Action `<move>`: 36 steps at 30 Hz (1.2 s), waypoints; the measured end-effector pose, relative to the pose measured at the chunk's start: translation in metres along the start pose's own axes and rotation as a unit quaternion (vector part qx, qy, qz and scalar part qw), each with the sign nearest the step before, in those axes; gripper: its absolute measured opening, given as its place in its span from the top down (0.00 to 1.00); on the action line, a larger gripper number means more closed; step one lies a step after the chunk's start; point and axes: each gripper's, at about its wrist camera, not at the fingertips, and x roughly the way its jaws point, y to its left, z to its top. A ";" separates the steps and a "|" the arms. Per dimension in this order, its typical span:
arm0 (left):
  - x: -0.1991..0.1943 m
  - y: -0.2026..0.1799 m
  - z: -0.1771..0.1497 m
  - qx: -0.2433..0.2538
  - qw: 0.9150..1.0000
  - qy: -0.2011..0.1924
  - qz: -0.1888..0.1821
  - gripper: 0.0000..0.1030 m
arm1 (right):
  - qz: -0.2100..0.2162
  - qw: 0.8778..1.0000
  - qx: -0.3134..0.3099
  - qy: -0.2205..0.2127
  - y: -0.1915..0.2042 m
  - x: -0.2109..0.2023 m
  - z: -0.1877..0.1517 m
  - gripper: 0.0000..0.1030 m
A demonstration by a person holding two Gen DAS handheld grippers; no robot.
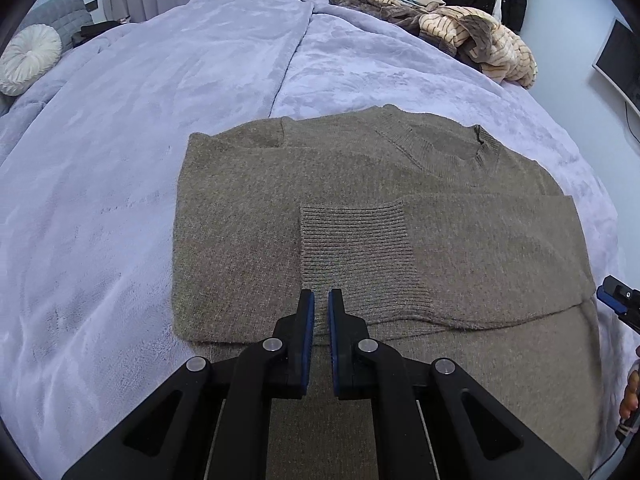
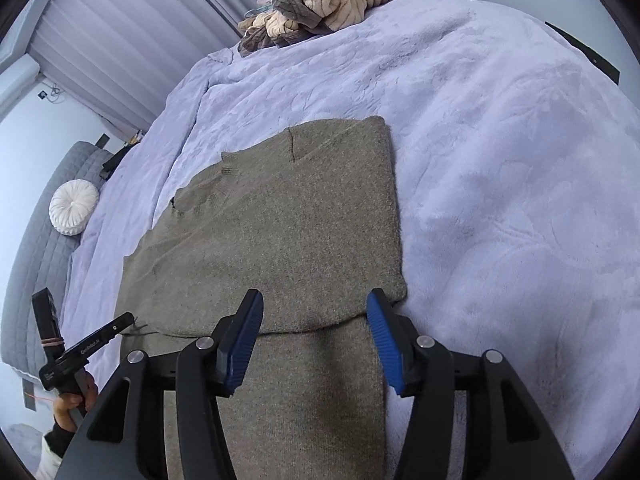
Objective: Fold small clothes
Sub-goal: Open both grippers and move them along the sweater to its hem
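Since both sleeves look tucked across the brown sweater (image 1: 360, 216) laid flat on the lilac blanket (image 1: 120, 160), only lengthwise folding seems left; left gripper (image 1: 321, 300) is pinched empty, right gripper (image 2: 316, 304) spread, nothing held.

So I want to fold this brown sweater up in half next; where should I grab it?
Probably the bottom hem of the brown sweater, nearest you, approached from the near side. Both sleeves already lie folded across the body, the ribbed cuff on top, so the near end is the free edge to lift toward the collar.
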 end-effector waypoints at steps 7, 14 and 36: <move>-0.013 -0.001 -0.009 -0.004 1.000 0.002 -0.001 0.92 | 0.007 1.000 -0.001 0.003 0.007 -0.007 -0.010 0.35; -0.039 0.005 -0.024 -0.025 0.997 -0.057 0.034 0.01 | 0.012 1.000 -0.006 -0.003 0.014 -0.018 -0.023 0.27; -0.067 0.001 -0.058 -0.009 0.998 -0.053 0.040 0.01 | 0.043 0.999 -0.032 0.008 0.039 -0.039 -0.048 0.00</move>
